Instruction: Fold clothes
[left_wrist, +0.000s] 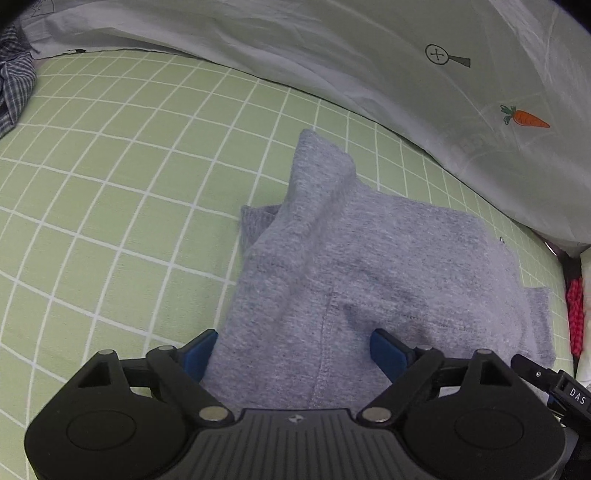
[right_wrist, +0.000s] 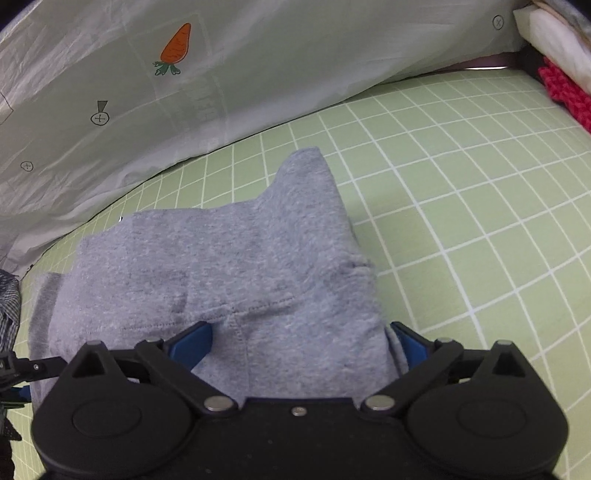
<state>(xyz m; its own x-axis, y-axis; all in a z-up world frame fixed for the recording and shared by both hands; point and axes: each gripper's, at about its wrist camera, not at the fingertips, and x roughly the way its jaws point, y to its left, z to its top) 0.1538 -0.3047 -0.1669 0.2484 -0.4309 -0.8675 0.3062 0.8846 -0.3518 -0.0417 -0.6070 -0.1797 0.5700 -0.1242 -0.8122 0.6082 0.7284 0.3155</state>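
A green checked bed sheet (left_wrist: 110, 177) carries the grey garment (left_wrist: 362, 266); white carrot-print fabric (left_wrist: 369, 55) rises at 12 o'clock. Left tongs (left_wrist: 291, 349) and right tongs (right_wrist: 299, 341) both gape wide, straddling the garment's near edge without pinching it.

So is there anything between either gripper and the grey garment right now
Nothing visible. The grey garment lies on the green checked sheet, and its near edge already sits between the open fingers of both the left gripper and the right gripper.
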